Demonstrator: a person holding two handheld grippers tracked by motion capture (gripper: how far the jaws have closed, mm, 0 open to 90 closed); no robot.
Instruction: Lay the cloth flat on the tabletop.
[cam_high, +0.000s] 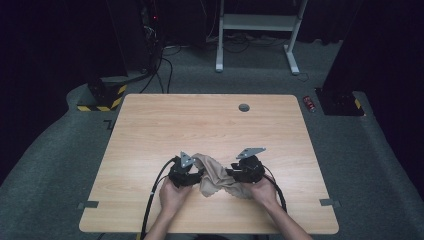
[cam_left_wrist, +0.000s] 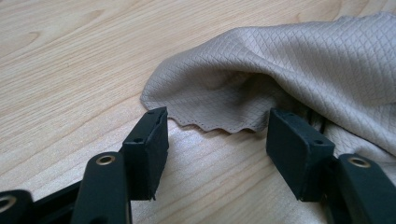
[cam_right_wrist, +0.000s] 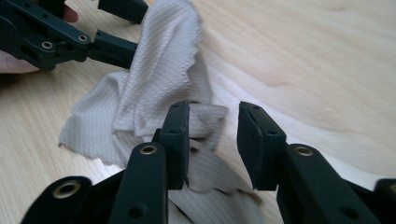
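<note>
A crumpled beige cloth (cam_high: 215, 175) with a quilted weave lies near the front middle of the wooden table (cam_high: 200, 120), between my two grippers. My left gripper (cam_high: 197, 172) sits at the cloth's left side. In the left gripper view its jaws (cam_left_wrist: 217, 135) stand wide apart and low over the wood, with the cloth's scalloped edge (cam_left_wrist: 205, 123) just beyond the tips and nothing pressed between the pads. My right gripper (cam_high: 231, 172) is at the cloth's right side. Its jaws (cam_right_wrist: 214, 135) are parted, with a fold of the cloth (cam_right_wrist: 159, 70) under and beside the left jaw, and the gap shows bare wood.
A round cable hole (cam_high: 244, 107) is set in the far part of the table. On the floor beyond stand a white desk frame (cam_high: 260, 22), a yellow-and-black striped base (cam_high: 102, 97) and a red can (cam_high: 309, 103). Cables trail from both grippers toward the front edge.
</note>
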